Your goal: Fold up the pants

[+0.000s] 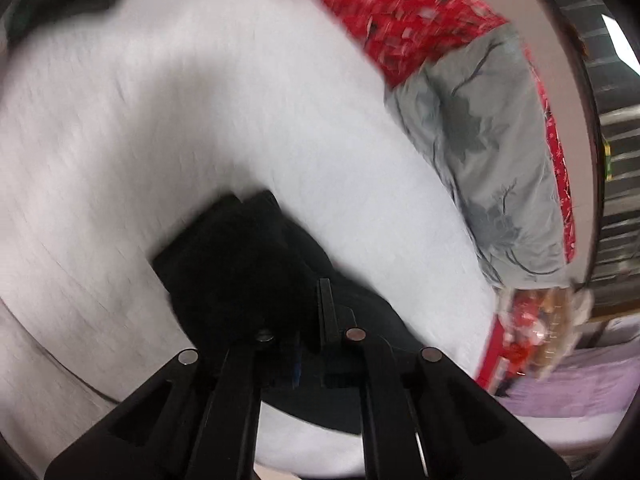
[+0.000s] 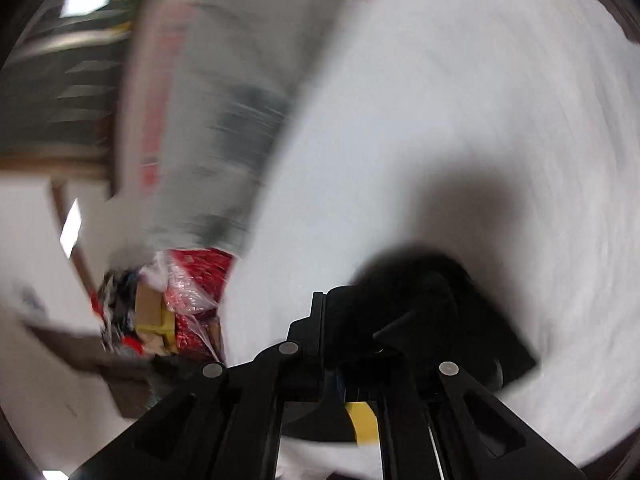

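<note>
**Mia:** Where were the pants [image 1: 236,268]?

**Sam:** Right at the tips of both tongs. In the left view the left tongs [image 1: 298,320] were shut tight on a thick black bunch of the pants. The cloth stuck out past the tips and spread down onto the white bed sheet [image 1: 200,120].

**Mia:** And the other side?

**Sam:** The right tongs [image 2: 346,320] were closed too, with black cloth pinched between them. The pants [image 2: 440,300] bulged out to the right of the tips, over the same white sheet [image 2: 460,100].

**Mia:** What did the pants look like?

**Sam:** Black, soft and floppy. They were doubled up into a lump with a square corner. The sheet looked a bit fuzzy, with faint lines in it.

**Mia:** What else was on the bed?

**Sam:** A grey pillow [image 1: 492,160] with dark flower shapes lay at the far edge of the sheet, well away from the pants. Beside it was a red cloth [image 1: 400,12] with little pale squares. In the right view a crinkly see-through bag [image 2: 188,292] sat by a brown cardboard box [image 2: 148,304].

**Mia:** Could you read any words?

**Sam:** No. Everything was too blurry to read.
</note>
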The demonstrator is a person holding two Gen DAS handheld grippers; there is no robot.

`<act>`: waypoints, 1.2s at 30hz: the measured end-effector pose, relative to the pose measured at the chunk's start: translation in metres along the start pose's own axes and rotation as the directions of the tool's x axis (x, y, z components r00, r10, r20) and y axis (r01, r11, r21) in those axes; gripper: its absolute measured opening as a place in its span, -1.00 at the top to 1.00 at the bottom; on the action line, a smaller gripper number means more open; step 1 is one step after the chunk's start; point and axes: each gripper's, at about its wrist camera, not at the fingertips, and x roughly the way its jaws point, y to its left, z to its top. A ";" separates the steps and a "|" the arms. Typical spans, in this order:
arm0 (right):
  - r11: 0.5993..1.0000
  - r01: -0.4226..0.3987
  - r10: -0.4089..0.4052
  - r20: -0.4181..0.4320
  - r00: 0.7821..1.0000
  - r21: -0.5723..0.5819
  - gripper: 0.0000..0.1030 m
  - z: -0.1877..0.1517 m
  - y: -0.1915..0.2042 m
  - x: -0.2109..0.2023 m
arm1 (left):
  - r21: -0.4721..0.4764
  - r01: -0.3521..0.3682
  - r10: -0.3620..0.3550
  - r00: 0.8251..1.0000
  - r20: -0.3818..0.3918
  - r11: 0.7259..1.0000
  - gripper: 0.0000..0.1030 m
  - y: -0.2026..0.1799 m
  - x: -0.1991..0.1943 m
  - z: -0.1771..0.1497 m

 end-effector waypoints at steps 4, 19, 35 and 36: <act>0.996 0.073 -0.078 -0.112 0.991 -0.049 0.93 -0.013 -0.013 0.015 | 0.027 -0.084 0.085 0.995 -0.047 0.996 0.92 0.019 0.019 -0.018; 0.991 0.123 -0.110 -0.188 0.976 0.055 0.93 -0.069 -0.095 0.021 | -0.014 -0.160 0.157 0.978 -0.135 0.987 0.91 0.066 0.047 -0.028; 0.967 0.177 -0.186 -0.031 0.982 -0.183 -0.08 -0.041 -0.042 -0.068 | 0.224 -0.144 0.142 0.990 0.026 0.964 0.17 0.024 -0.018 0.003; 0.969 0.167 -0.176 -0.036 0.984 -0.185 -0.08 -0.036 -0.041 -0.064 | 0.235 -0.156 0.155 0.988 0.021 0.959 0.17 0.020 -0.012 0.010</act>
